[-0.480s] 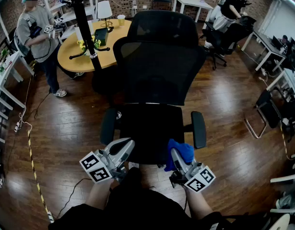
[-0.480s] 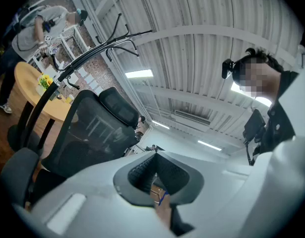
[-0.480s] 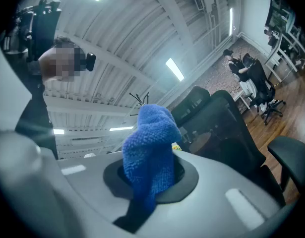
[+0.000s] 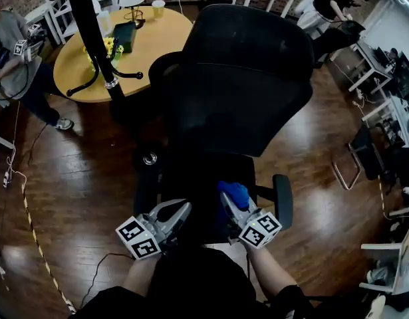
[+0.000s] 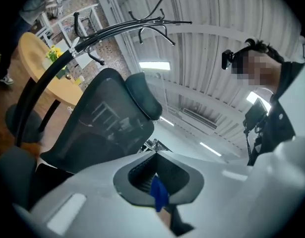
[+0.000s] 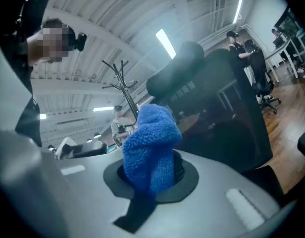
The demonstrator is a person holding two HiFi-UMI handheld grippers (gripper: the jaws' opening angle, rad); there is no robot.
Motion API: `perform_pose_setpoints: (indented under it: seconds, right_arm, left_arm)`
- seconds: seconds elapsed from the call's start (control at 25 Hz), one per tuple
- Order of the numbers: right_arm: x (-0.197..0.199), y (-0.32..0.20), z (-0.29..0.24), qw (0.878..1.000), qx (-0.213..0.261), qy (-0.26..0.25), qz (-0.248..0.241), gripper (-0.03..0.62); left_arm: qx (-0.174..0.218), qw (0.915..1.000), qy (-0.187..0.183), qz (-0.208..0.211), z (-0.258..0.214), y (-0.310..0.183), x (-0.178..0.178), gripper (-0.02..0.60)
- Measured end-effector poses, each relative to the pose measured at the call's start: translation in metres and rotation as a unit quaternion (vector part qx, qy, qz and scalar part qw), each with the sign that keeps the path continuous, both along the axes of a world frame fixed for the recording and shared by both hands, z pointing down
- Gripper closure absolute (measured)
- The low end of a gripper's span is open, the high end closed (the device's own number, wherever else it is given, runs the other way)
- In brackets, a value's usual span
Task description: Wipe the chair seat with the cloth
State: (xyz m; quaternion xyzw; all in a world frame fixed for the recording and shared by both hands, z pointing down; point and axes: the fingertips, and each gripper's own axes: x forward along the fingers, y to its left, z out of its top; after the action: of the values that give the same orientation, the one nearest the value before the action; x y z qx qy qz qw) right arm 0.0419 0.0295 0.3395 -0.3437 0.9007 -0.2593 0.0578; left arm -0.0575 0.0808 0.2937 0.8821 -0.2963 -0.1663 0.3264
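The black office chair's seat lies just in front of me, below its tall mesh backrest. A fuzzy blue cloth bunches out of my right gripper, which is shut on it over the seat's front right part. In the right gripper view the cloth fills the jaws of the right gripper, with the backrest behind. My left gripper hovers at the seat's front edge, left of the cloth, with its tips together. In the left gripper view the left gripper is shut, and a blue scrap shows through the gap behind the tips.
Armrests flank the seat. A round yellow table and a black coat stand stand at the back left, with a person beside them. White desks and other chairs line the right side on the wooden floor.
The head view has moved closer to the chair. My right gripper with the cloth has shifted left and forward onto the seat; the left gripper has edged slightly right.
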Motion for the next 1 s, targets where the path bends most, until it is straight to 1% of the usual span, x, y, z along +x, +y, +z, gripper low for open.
perform_pose_setpoints:
  seconds: [0.08, 0.16, 0.28, 0.36, 0.52, 0.64, 0.72, 0.84, 0.92, 1.0]
  right_arm:
    - [-0.024, -0.027, 0.044, 0.999, -0.031, 0.027, -0.025, 0.559]
    - [-0.052, -0.053, 0.093, 0.996, -0.063, 0.042, -0.053, 0.559]
    - [-0.096, -0.084, 0.175, 0.988, -0.109, 0.066, -0.091, 0.559]
    - [-0.123, -0.106, 0.229, 0.981, -0.131, 0.089, -0.113, 0.559]
    - [-0.153, -0.154, 0.310, 0.972, -0.154, 0.135, -0.115, 0.559]
    - [-0.175, -0.177, 0.349, 0.966, -0.157, 0.171, -0.110, 0.559]
    - [-0.183, -0.184, 0.371, 0.958, -0.164, 0.208, -0.106, 0.559]
    - [-0.189, -0.189, 0.381, 0.949, -0.154, 0.255, -0.104, 0.559]
    - [-0.185, -0.192, 0.382, 0.946, -0.147, 0.272, -0.096, 0.559]
    - [-0.165, -0.195, 0.388, 0.944, -0.156, 0.283, -0.073, 0.559]
  left_arm:
    - [-0.018, 0.9998, 0.003, 0.000, 0.017, -0.009, 0.000, 0.591]
    - [-0.037, 0.9993, 0.003, -0.007, 0.038, -0.016, 0.000, 0.591]
    - [-0.072, 0.9970, 0.001, -0.029, 0.074, -0.017, -0.005, 0.591]
    - [-0.089, 0.9952, 0.001, -0.041, 0.100, -0.022, -0.007, 0.591]
    - [-0.102, 0.9931, 0.009, -0.057, 0.140, -0.038, -0.004, 0.591]
    - [-0.112, 0.9911, 0.013, -0.072, 0.157, -0.045, -0.009, 0.591]
    - [-0.122, 0.9894, 0.008, -0.079, 0.167, -0.046, -0.013, 0.591]
    - [-0.128, 0.9879, 0.000, -0.087, 0.174, -0.043, -0.022, 0.591]
    - [-0.133, 0.9871, -0.007, -0.090, 0.178, -0.041, -0.026, 0.591]
    - [-0.135, 0.9867, -0.012, -0.090, 0.179, -0.040, -0.029, 0.591]
